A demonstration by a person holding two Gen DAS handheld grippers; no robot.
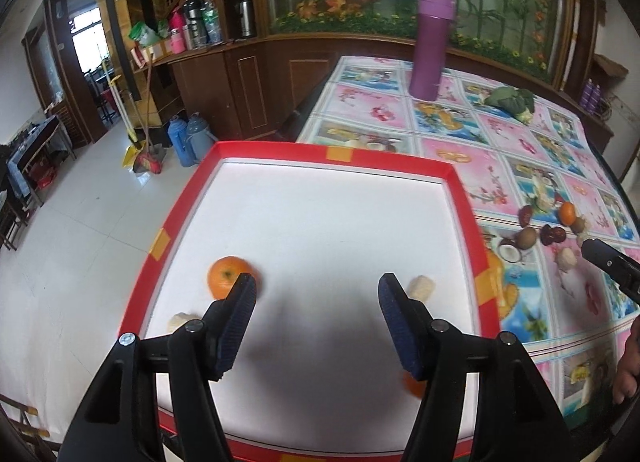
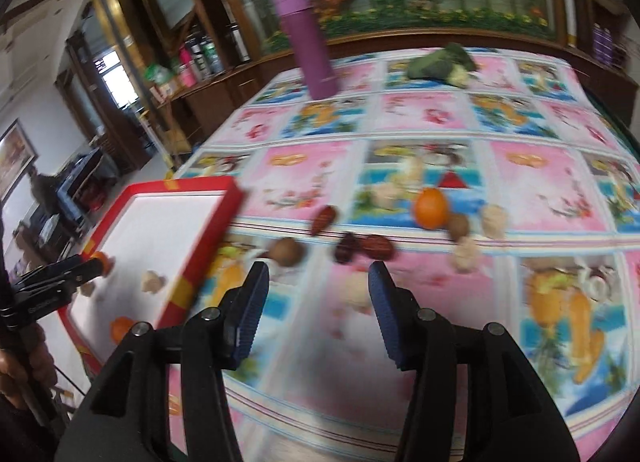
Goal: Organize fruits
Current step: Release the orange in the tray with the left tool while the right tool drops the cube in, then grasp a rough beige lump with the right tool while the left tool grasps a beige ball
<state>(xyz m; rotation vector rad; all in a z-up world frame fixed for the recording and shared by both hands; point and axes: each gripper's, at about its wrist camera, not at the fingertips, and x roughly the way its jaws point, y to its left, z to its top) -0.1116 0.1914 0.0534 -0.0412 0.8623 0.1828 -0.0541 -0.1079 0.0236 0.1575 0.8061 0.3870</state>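
Left wrist view: left hand-held gripper (image 1: pixel 316 286) released, jaws spread wide and holding nothing, hovering low over the white floor of the red-rimmed tray (image 1: pixel 460 182) that fills the centre of the frame. Already in the tray: 1 orange (image 1: pixel 224 276) at lower left, touching the tip of the left finger in this picture, 1 pale fruit piece (image 1: pixel 422 288) just right of the right finger, another pale piece (image 1: pixel 180 320) at the lower left edge, and a second orange (image 1: pixel 414 386) half hidden behind the right finger near the bottom. At right of frame, on the patterned worktop (image 1: pixel 520 134), a loose cluster of fruit (image 1: pixel 548 226) lying outside the tray, with the tip of the other tool reaching in from the right edge. Purple flask (image 1: pixel 432 46) standing at upper centre, a green vegetable (image 1: pixel 510 100) to its right.

Right wrist view, blurred: right hand-held gripper (image 2: pixel 318 280) likewise released and empty, jaws apart, aimed at the middle of the frame where the leftover fruit is scattered: 1 orange (image 2: pixel 431 208), dark red dates (image 2: pixel 362 246), a brown round fruit (image 2: pixel 286 251), several pale pieces. Tray at lower left

Judged from this: roughly 4 pieces sorted, around 9 or 10 left on the cloth, so less than half done; next pick likely the brown fruit or the dates, nearest the fingertips
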